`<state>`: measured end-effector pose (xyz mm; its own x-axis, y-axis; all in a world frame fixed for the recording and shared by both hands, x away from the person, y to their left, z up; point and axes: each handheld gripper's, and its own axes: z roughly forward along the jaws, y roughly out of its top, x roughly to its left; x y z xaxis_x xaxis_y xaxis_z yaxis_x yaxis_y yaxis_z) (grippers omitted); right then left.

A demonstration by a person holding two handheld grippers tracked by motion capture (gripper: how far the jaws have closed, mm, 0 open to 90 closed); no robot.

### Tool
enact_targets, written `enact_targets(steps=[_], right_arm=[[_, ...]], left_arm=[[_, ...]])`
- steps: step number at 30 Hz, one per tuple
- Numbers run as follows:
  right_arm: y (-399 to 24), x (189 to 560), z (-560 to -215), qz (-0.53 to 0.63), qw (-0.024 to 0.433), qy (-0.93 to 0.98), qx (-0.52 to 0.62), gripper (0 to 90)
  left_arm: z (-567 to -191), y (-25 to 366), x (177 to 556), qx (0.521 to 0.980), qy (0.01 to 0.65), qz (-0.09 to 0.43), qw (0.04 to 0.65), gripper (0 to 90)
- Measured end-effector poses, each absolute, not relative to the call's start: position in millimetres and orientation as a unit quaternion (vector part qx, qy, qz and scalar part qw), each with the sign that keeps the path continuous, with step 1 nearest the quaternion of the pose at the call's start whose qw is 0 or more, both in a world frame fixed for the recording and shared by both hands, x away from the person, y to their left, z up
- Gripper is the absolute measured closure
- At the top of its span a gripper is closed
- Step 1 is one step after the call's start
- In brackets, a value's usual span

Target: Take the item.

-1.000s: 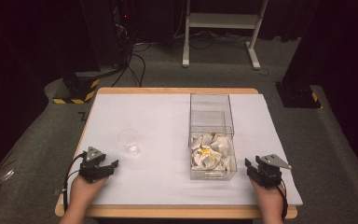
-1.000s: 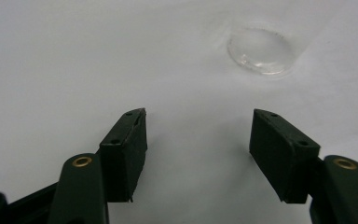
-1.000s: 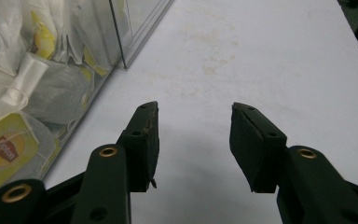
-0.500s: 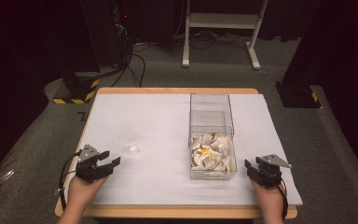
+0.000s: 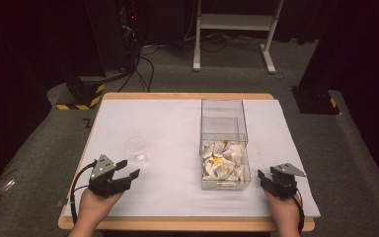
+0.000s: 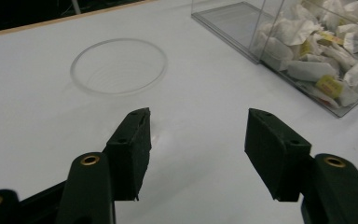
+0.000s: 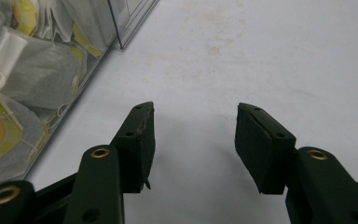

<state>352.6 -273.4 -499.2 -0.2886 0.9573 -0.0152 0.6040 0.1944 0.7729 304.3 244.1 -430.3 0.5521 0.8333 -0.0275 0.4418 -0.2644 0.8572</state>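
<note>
Your left gripper (image 5: pixel 126 169) hung empty with jaws spread, having just widened slightly, near the clear plastic cup (image 5: pixel 136 149) on the white tabletop (image 5: pixel 177 128). Your right gripper (image 5: pixel 265 178), jaws apart and just opening, sat empty beside the clear box (image 5: pixel 224 133) of tea bags (image 5: pixel 223 160).

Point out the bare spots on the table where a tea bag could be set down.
Free: the white sheet between the clear cup and the clear box, and the far-left stretch behind the cup. Tight: the strip between the box and the right gripper.

tea-bag box (image 7: pixel 51 56) cropped at frame edge; labels unreadable
</note>
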Motion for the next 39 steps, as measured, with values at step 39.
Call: enact_targets(steps=[39], right_arm=[[-268.9,353.0,-501.6,0.324,0.249,0.740,0.534,46.2]], left_arm=[[-406.2,111.2,326.2,0.791,0.325,0.165,0.492,45.0]])
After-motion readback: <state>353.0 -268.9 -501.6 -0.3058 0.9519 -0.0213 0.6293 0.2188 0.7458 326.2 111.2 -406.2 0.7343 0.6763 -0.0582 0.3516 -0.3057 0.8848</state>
